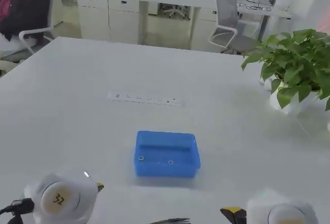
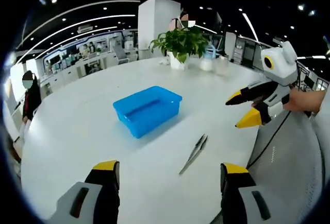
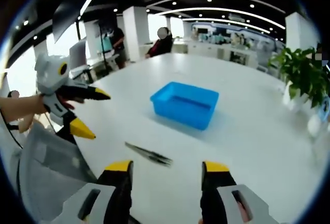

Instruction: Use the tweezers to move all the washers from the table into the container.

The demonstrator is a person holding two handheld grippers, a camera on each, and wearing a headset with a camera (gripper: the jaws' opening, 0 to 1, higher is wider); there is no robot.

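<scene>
A blue container (image 1: 167,154) stands on the white table (image 1: 77,110), with two small washers (image 1: 141,158) on its floor. Thin metal tweezers (image 2: 194,153) lie flat on the table between the container and the near edge, also seen as tweezers (image 3: 148,154) and tweezers (image 1: 170,221). My left gripper (image 2: 170,175) is open and holds nothing, low at the left of the tweezers. My right gripper (image 3: 166,170) is open and holds nothing, at their right. Neither touches the tweezers. The right gripper (image 2: 247,108) shows its spread yellow tips, as does the left gripper (image 3: 82,112).
A potted green plant (image 1: 296,67) stands at the table's right. A flush power strip (image 1: 146,99) lies beyond the container. A person (image 1: 23,7) sits on a chair past the far left corner. Office chairs and desks stand behind the table.
</scene>
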